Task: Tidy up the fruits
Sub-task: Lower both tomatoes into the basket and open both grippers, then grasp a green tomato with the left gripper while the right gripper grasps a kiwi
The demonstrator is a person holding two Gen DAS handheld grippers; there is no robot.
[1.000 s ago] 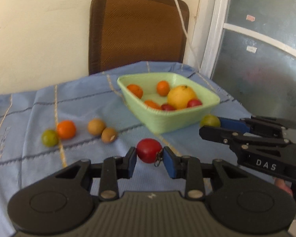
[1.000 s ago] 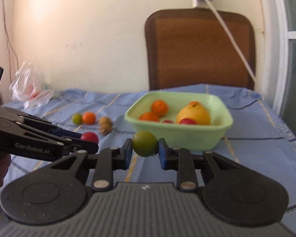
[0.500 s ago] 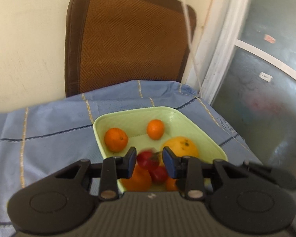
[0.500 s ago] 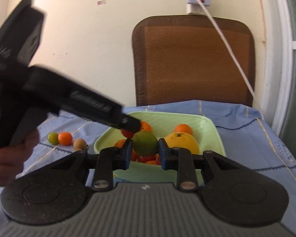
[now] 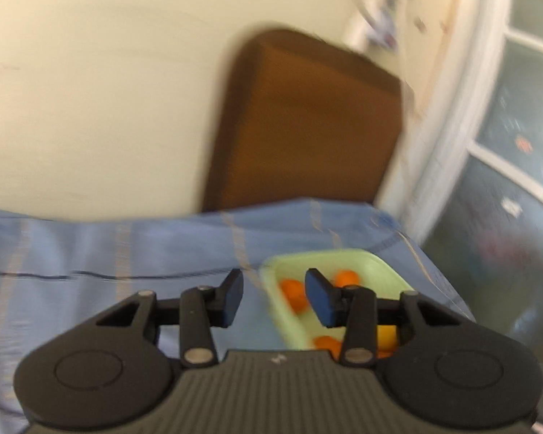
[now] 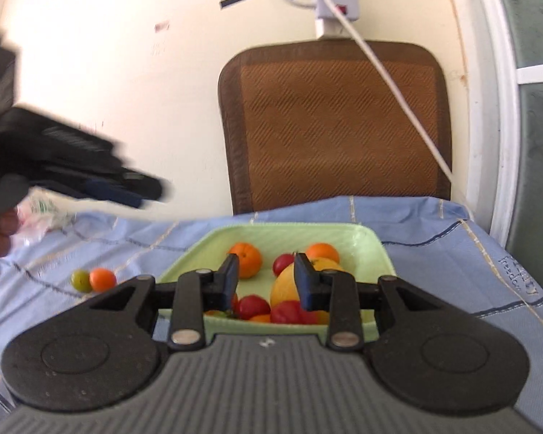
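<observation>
Both my right gripper (image 6: 266, 276) and left gripper (image 5: 273, 298) hang empty, jaws apart, over the green bowl (image 6: 373, 242). Bowl's loaded with oranges and tomatoes. Just a lime (image 6: 80, 280) and a small orange (image 6: 102, 279) left of it, I reckon.

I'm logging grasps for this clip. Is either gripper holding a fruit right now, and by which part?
Nothing is held. The left gripper and the right gripper are both open with nothing between their fingers, above the green bowl.
</observation>
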